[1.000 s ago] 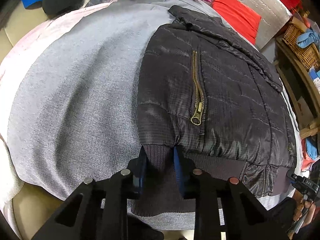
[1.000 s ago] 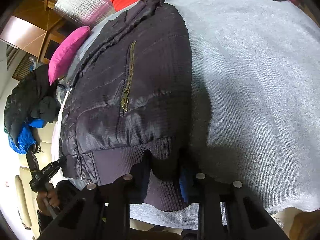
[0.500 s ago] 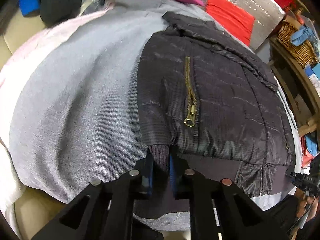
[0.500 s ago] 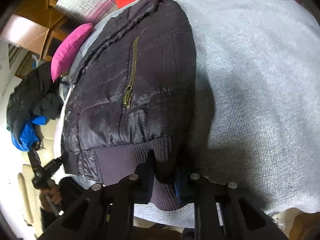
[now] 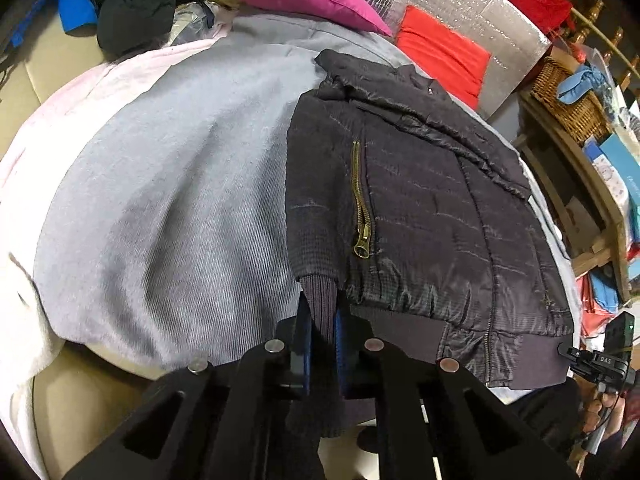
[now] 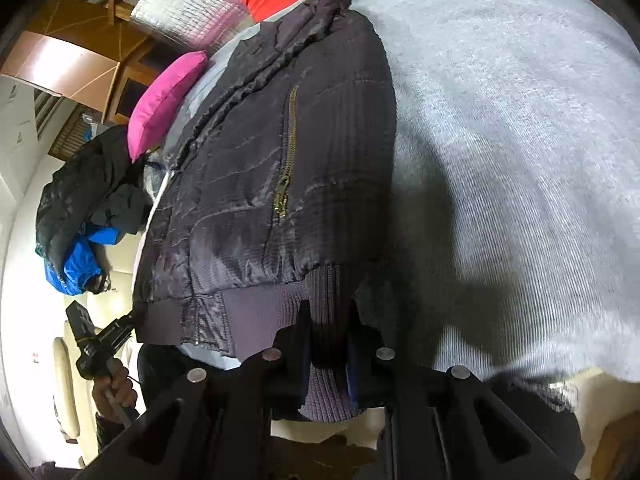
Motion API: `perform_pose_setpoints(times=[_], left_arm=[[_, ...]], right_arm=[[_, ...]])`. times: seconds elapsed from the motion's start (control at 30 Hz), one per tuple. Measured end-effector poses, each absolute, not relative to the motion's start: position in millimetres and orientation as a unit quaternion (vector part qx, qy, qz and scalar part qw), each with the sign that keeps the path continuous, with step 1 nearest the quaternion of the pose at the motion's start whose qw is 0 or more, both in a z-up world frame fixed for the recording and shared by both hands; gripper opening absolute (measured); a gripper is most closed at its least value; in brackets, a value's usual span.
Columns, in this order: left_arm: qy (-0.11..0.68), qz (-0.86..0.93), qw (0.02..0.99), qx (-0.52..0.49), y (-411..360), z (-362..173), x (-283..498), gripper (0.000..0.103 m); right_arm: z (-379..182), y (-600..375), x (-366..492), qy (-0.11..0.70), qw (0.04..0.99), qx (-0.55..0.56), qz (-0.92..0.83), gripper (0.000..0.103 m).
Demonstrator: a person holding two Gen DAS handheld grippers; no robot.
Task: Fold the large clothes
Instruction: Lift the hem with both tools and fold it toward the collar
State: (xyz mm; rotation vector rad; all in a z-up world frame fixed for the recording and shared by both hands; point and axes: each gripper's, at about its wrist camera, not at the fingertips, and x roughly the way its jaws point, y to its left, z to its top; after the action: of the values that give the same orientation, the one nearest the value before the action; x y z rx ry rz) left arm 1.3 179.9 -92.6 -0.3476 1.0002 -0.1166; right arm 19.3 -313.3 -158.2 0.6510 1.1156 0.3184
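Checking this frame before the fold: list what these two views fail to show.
- Left wrist view: the ribbed hem of the black jacket vanishes between the left gripper fingers; what lies under it is hidden.
- Right wrist view: the right gripper covers the hem's corner.
- Both views: the jacket's sleeves are not visible, folded under or hidden.
- Wicker basket: contents cut off by the picture edge.

Left gripper [image 5: 320,320]: black angular frame, blue pads, round silver and copper-toned rivets behind pads. Right gripper [image 6: 328,332]: same black frame, blue pads, silver rivets.

Dim indoor light, strong fisheye bending, dark corners, soft blurred edges
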Motion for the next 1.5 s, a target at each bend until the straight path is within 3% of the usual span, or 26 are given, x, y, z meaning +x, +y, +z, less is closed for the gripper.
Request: perform_pose_setpoints(times=[0.23,0.5,0.7,0.93,1.13,1.5], left_arm=[[0.471,-0.078,0.863,-0.167,185,-77,-1,0.010],[0.435,-0.096,0.879,-0.167,191,-37,11,0.010],[0.453,-0.095,0.868,-0.178,197,-43,33,0.010],[0.389,-0.112,0.895,-0.187,198,-4,28,0.010],[0.438,-0.102,0.878,-0.162,191,-25,44,0.010],[0.362,-0.127,0.911,-0.150,190,32,86,0.010]], right_arm=[[-144,-323,4,0.513,0.784,0.308,0.166,0.015],[-102,-337,-14,0.450,0.805,0.341,0.182,0.015],[-102,-343,-9,0.444,0.806,0.345,0.184,0.015],[-69,-349,-9,0.400,0.828,0.344,0.192,0.015],[-90,-346,3,0.413,0.813,0.365,0.187,0.015],[-44,-360,38,0.350,0.839,0.369,0.196,0.015]])
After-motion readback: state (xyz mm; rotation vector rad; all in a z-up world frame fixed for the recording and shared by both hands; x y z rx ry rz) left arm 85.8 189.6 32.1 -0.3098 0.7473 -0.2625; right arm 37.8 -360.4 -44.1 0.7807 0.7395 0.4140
